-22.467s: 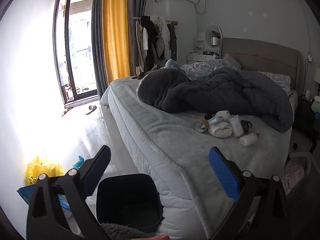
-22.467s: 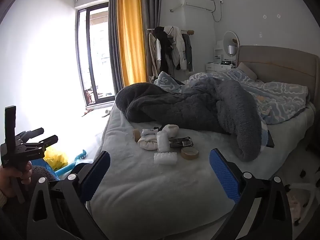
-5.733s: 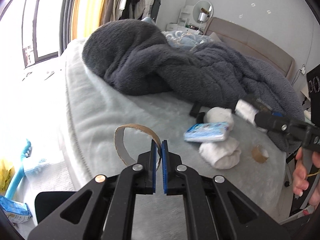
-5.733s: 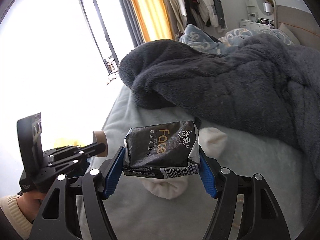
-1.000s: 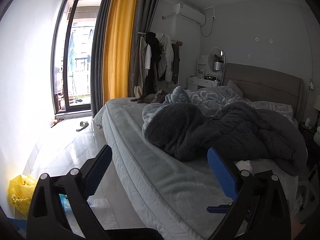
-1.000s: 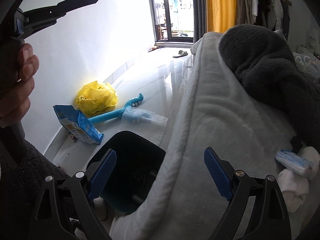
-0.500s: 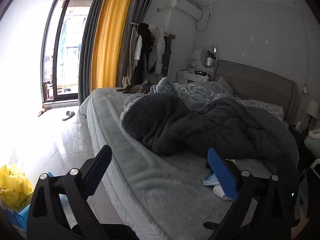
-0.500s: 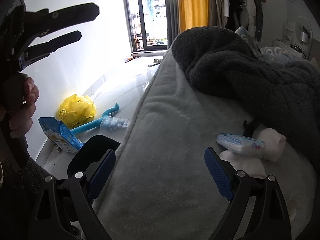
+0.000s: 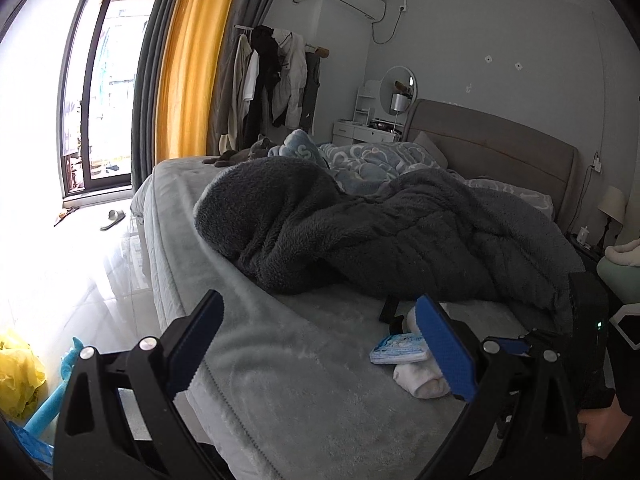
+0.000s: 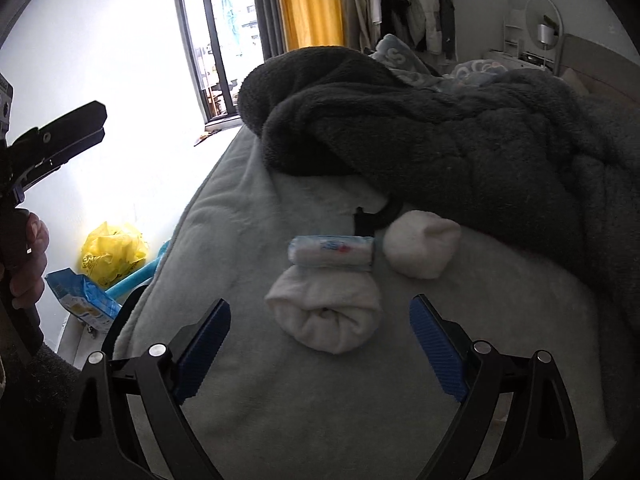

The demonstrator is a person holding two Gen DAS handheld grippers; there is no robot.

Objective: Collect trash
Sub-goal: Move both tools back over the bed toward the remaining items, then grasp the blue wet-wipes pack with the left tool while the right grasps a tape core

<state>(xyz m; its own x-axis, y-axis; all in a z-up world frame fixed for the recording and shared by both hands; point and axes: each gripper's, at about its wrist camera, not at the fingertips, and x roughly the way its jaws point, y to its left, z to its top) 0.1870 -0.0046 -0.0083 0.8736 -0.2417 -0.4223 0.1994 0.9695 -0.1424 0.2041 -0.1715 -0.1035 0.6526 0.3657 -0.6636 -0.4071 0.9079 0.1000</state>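
Observation:
A blue-and-white tissue packet [image 10: 332, 250] lies on the grey bed cover [image 10: 248, 208]. A rolled white sock [image 10: 324, 316] rests just in front of it and a white sock ball [image 10: 420, 248] to its right. A small black item [image 10: 374, 218] pokes out from under the blanket. My right gripper [image 10: 320, 302] hovers open and empty over the rolled sock. My left gripper [image 9: 320, 304] is also open and empty above the bed's near side, left of the packet [image 9: 396, 350] and sock [image 9: 420, 380]. The left gripper's fingers [image 10: 60, 136] show at the right wrist view's left edge.
A dark grey fleece blanket [image 9: 360, 232] is heaped across the bed behind the items. The black bin's rim [image 10: 124, 312] shows beside the bed. On the floor are a yellow bag [image 10: 112, 252], a blue packet [image 10: 84, 300] and a blue brush [image 9: 52, 404]. A slipper [image 9: 114, 214] lies near the window.
The right wrist view swung from the bin and floor onto the bed, closing in on the sock and packet. The left gripper drifted toward the bed. Both stayed open.

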